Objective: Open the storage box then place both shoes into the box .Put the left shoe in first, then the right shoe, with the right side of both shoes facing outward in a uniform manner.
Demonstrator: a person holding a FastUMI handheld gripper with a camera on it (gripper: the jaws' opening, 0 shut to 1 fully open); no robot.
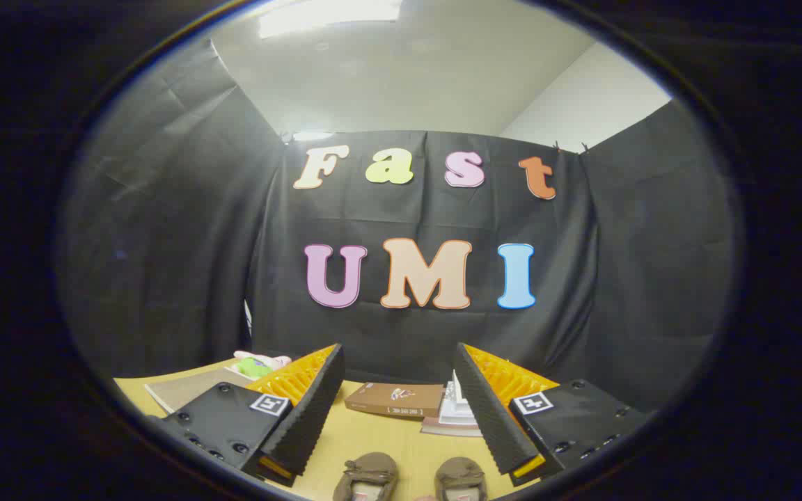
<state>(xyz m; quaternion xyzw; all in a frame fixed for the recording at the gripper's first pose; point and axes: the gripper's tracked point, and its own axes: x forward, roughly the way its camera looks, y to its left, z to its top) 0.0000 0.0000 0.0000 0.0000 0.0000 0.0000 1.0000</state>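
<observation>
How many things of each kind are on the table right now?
Brown fabric shoes with bows: 2
Brown flat storage box, lid shut: 1
White stacked items beside the box: 1
Grey-brown flat board: 1
Green-and-pink soft item: 1
Total: 6
The hand-held gripper is open.

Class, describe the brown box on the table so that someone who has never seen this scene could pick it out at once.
Start at the yellow table before the black cloth wall. Beyond the open tool, near the table's far edge, lies a flat brown box with its lid closed. Unlike the two brown shoes between the fingers, it is rectangular, and it is darker than the pale stack beside it.
</observation>
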